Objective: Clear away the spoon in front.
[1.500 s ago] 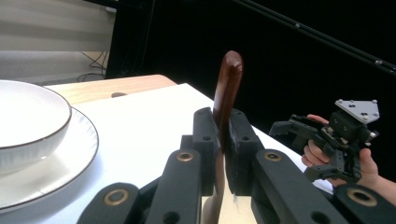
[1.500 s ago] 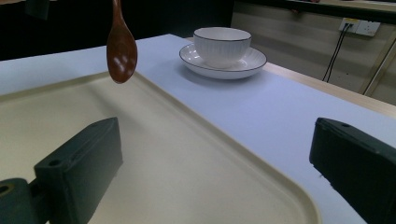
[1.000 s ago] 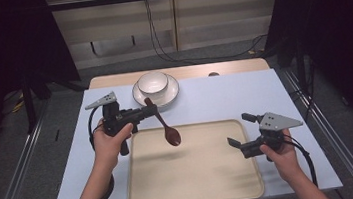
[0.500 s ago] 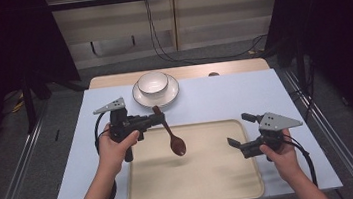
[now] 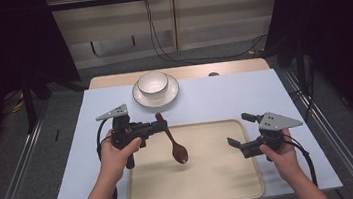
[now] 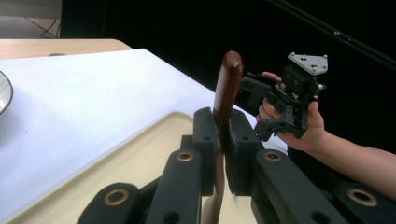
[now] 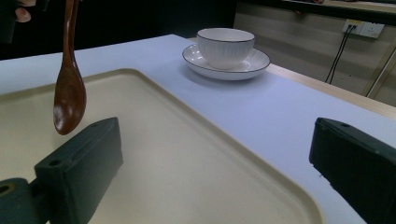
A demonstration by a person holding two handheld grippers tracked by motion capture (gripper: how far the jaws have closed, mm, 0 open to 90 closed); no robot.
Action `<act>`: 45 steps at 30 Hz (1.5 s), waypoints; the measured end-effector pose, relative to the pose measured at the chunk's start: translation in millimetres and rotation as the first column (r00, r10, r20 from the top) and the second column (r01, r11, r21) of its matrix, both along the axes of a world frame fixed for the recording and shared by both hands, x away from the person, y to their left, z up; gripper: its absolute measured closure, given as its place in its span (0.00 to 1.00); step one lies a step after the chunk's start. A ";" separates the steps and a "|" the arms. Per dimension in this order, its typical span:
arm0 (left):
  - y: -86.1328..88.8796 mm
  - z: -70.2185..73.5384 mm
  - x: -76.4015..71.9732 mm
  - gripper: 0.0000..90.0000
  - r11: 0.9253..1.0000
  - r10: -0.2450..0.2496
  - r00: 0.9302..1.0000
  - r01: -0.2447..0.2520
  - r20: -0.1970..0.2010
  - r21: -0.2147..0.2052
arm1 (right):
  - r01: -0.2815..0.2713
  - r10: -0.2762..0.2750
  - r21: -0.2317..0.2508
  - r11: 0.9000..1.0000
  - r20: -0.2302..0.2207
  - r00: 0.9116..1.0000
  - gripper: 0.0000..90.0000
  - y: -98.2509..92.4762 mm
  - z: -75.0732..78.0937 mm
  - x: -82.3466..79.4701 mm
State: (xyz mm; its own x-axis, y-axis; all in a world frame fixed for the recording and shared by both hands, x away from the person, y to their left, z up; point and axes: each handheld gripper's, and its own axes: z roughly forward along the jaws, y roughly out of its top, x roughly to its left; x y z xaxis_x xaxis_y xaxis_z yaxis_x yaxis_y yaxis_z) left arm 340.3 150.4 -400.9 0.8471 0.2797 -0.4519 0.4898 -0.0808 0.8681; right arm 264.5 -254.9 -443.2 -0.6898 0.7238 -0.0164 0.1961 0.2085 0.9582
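Note:
A dark brown wooden spoon point(image 5: 177, 149) hangs tilted over the left part of the beige tray point(image 5: 213, 176), bowl end down and clear of the surface. My left gripper point(image 5: 163, 126) is shut on its handle; in the left gripper view the jaws point(image 6: 223, 135) pinch the handle, and the spoon's point(image 6: 231, 74) end sticks up past them. My right gripper point(image 5: 241, 131) is held at the tray's right edge, open with nothing between its jaws. In the right gripper view the spoon point(image 7: 70, 100) dangles at the left above the tray point(image 7: 187, 154).
A white bowl point(image 5: 152, 83) sits on a white saucer point(image 5: 172, 96) at the back of the white-covered table point(image 5: 234, 95). They also appear as the bowl point(image 7: 225, 46) and saucer point(image 7: 254, 63) beyond the tray. Dark floor and rails surround the table.
My left gripper has carried the spoon right and down, from the tray's back left corner to over its left part. The right gripper has stayed put.

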 end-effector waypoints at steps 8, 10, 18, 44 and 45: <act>-1.9 -3.8 -3.9 0.93 1.000 -0.015 1.000 0.015 -0.003 0.003 | -0.011 0.011 -0.004 1.000 0.001 1.000 0.03 0.5 -0.2 0.1; -2.0 -3.6 -5.3 0.93 1.000 -0.016 1.000 0.016 0.000 0.002 | -0.011 0.011 -0.005 1.000 0.001 1.000 0.03 0.6 -0.3 0.3; -3.6 -4.5 -11.7 0.93 1.000 -0.023 1.000 0.023 -0.005 -0.006 | -0.019 0.019 -0.007 1.000 0.001 1.000 0.03 1.9 0.0 0.1; -6.7 -14.6 -17.1 0.93 0.998 -0.064 0.997 0.065 -0.040 0.028 | -0.014 0.014 -0.018 1.000 0.006 1.000 0.03 2.7 0.8 0.3; -7.9 -15.3 -17.5 0.93 0.998 -0.064 0.997 0.065 -0.046 0.023 | -0.014 0.014 -0.019 1.000 0.008 1.000 0.03 2.7 0.8 0.5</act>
